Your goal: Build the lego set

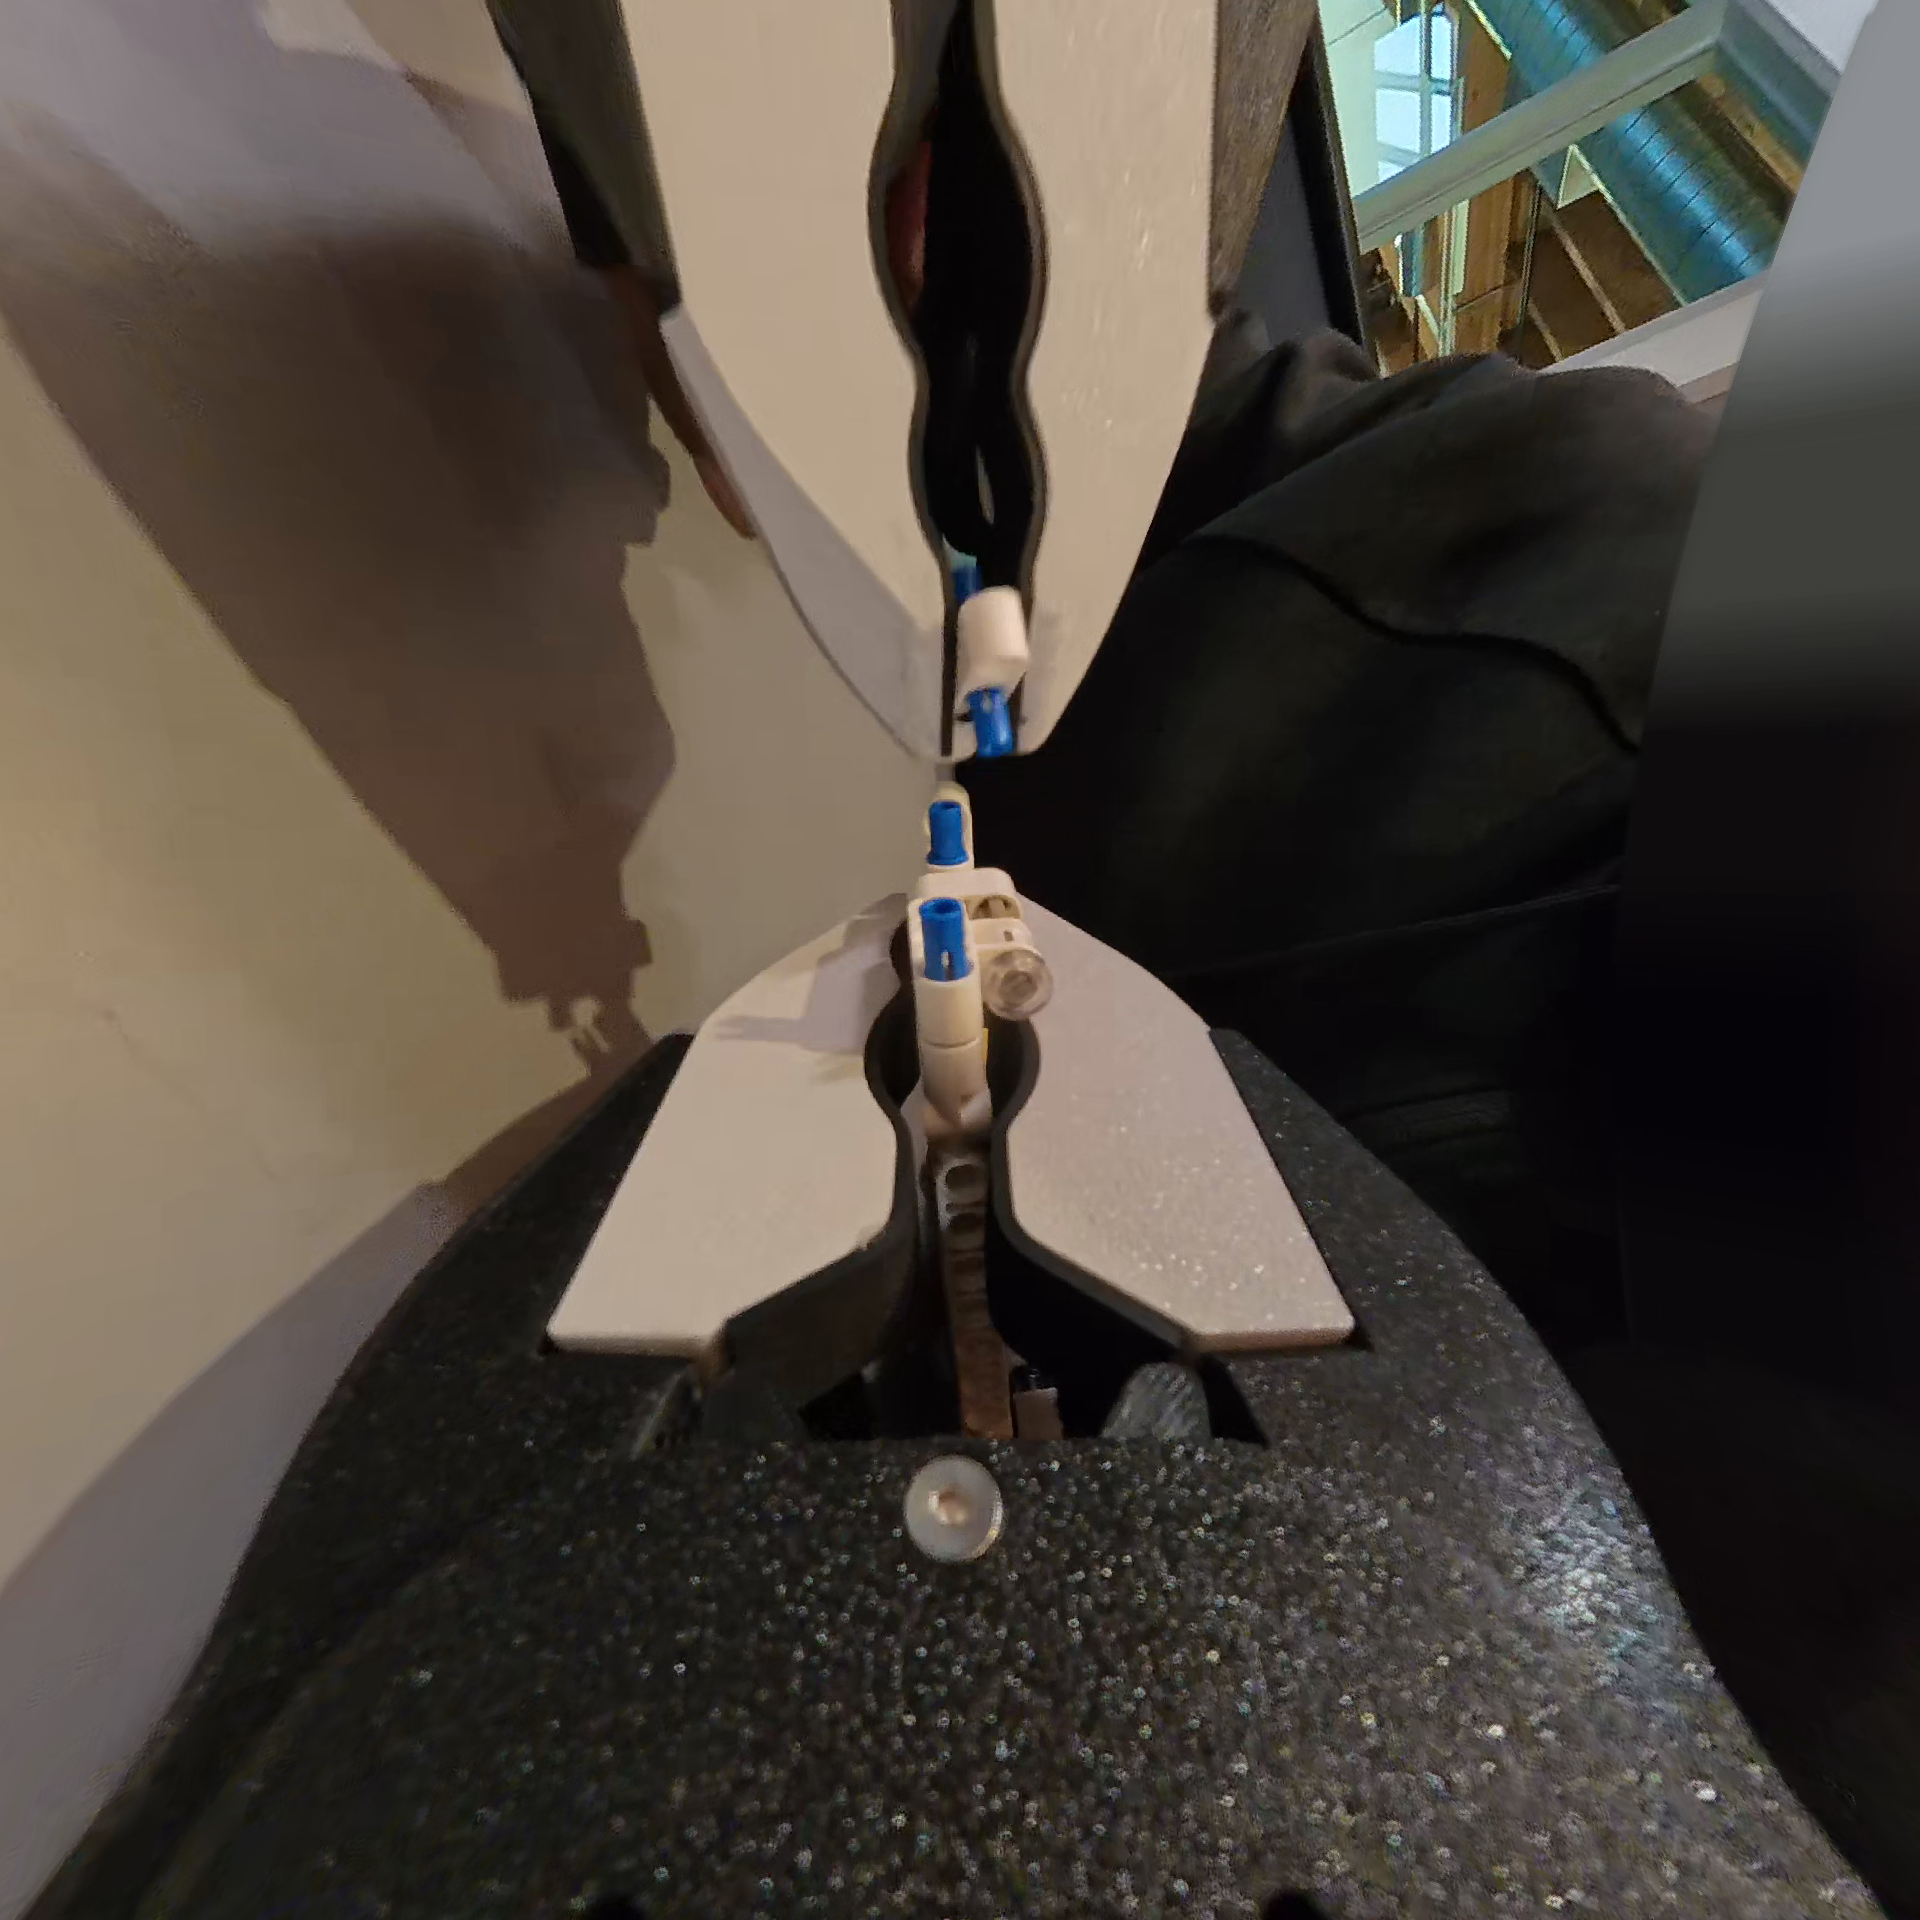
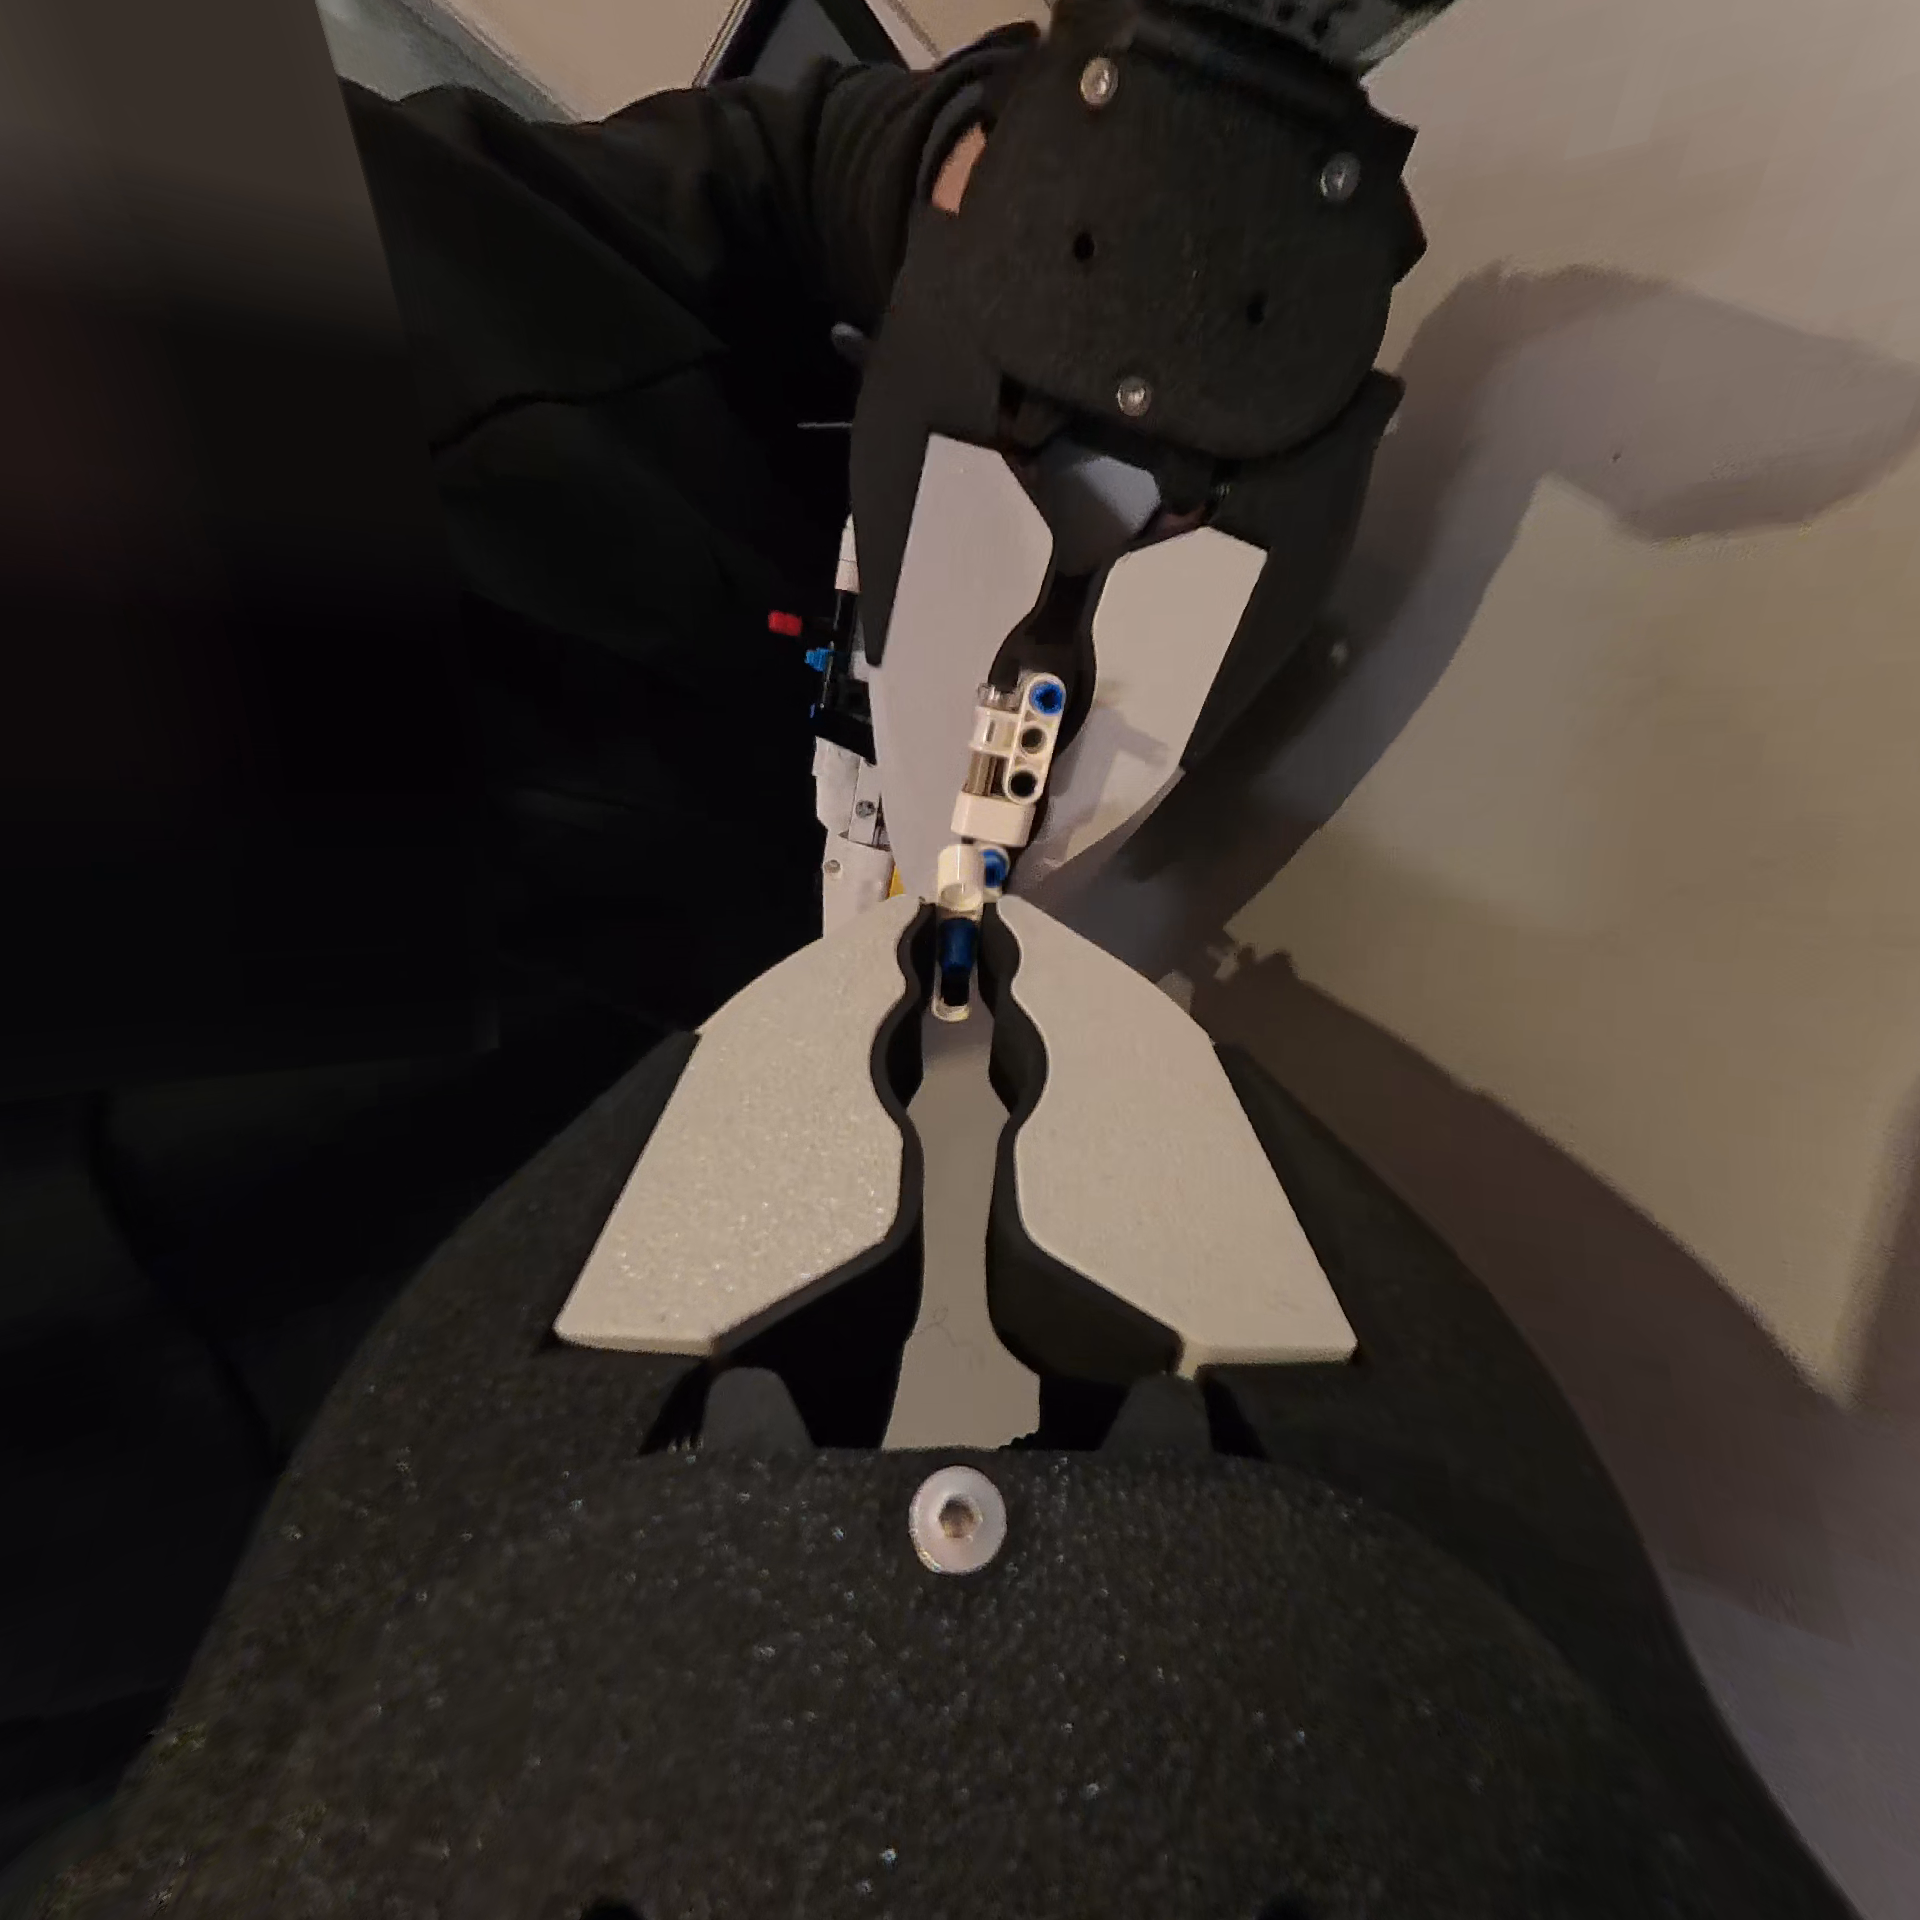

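Observation:
My left gripper (image 1: 961,935) is shut on a white building-toy assembly (image 1: 951,1003) that bears blue pins (image 1: 943,831) and a clear round stud (image 1: 1018,977). It sticks out past the fingertips. My right gripper (image 1: 982,743) faces it tip to tip from above, shut on a small white connector with a blue pin (image 1: 992,634). In the right wrist view my right gripper (image 2: 961,920) grips that connector (image 2: 961,873), with its blue pin (image 2: 956,945) between the pads. The left gripper's (image 2: 987,868) white holed beam (image 2: 1013,748) lies just beyond. The two pieces are a small gap apart.
A cream surface (image 1: 260,831) lies on one side with the grippers' shadows on it. A person's dark clothing (image 1: 1403,727) fills the other side. A larger white and black toy model (image 2: 847,727) shows behind the left gripper. A window (image 1: 1558,156) is far off. Both grippers' tips are close together, under 4 cm apart.

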A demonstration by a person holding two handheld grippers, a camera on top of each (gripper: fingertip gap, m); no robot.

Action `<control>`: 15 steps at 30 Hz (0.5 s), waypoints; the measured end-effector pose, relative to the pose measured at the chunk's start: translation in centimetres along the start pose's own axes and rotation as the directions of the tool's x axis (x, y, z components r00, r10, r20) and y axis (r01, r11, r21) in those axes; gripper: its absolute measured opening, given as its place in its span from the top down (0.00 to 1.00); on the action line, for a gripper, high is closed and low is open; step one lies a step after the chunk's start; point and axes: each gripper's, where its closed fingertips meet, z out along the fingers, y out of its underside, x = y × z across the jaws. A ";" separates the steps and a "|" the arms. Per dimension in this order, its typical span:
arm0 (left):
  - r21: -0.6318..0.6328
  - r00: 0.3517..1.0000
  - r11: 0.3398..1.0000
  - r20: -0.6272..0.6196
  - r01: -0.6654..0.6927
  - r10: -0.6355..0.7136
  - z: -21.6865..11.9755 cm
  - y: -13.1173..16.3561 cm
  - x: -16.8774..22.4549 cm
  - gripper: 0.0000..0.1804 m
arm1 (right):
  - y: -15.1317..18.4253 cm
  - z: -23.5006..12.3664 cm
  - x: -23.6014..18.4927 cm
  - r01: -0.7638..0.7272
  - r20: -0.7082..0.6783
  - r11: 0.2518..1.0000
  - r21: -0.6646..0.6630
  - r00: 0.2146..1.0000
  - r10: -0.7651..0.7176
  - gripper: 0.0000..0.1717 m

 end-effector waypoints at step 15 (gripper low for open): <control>0.009 1.000 1.000 -0.001 -0.019 0.019 0.1 0.0 0.5 0.95 | 0.3 0.6 -0.4 -0.032 -0.015 0.994 0.108 0.999 0.034 0.96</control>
